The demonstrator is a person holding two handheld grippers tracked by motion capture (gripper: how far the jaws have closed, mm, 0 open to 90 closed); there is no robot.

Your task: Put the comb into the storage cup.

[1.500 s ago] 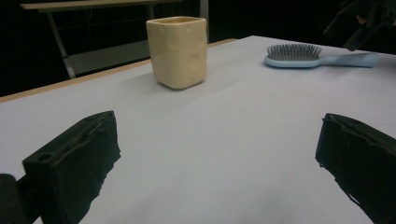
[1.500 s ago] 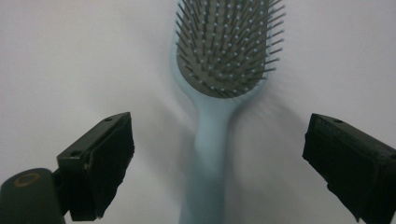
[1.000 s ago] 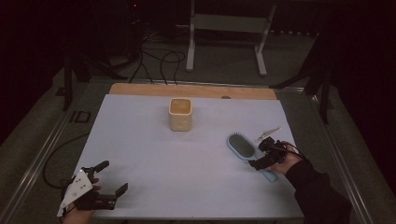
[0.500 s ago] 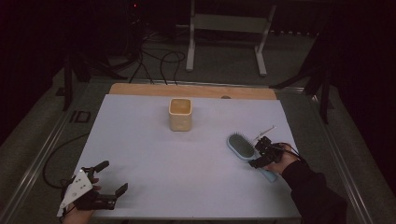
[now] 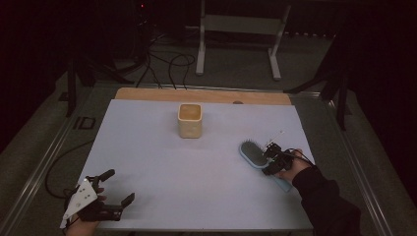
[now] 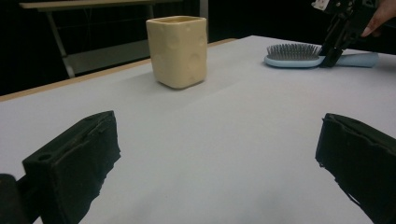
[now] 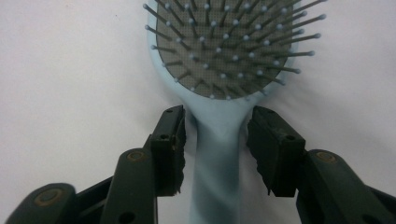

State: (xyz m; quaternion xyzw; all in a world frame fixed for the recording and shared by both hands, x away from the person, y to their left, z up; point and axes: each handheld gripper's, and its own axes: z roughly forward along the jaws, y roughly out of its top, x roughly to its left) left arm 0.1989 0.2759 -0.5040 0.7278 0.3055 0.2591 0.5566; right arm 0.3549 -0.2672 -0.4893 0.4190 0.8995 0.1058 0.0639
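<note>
The right hand-held gripper (image 7: 215,140) sits low over the neck of a pale blue hairbrush (image 7: 224,60), one black jaw on each side of the handle just below the bristle pad. Its jaws have just been closing, and the handle is between them; the left one is at the handle's edge, while a thin gap remains on the other side, so the pads do not clearly press yet. In the high view this gripper (image 5: 269,158) is at the right side of the table (image 5: 162,162), with the hand behind it and a dark sleeve (image 5: 327,204) coming up from the bottom right corner.

The hairbrush (image 5: 253,153) lies flat, bristles up, head toward the table's middle and handle toward the near right edge — close to that edge but fully on the surface.

A cream, square-sided cup (image 5: 190,120) stands upright near the far middle of the table, well apart from the brush. What is inside it cannot be told.

The left hand-held gripper (image 5: 115,189) rests at the near left corner, jaws wide apart with nothing between them, pointing across the table toward the cup (image 6: 177,50) and brush (image 6: 299,56).

Between the two grippers the white surface lies bare — open room on every side of the cup, and a wooden strip (image 5: 147,94) along the far edge.
</note>
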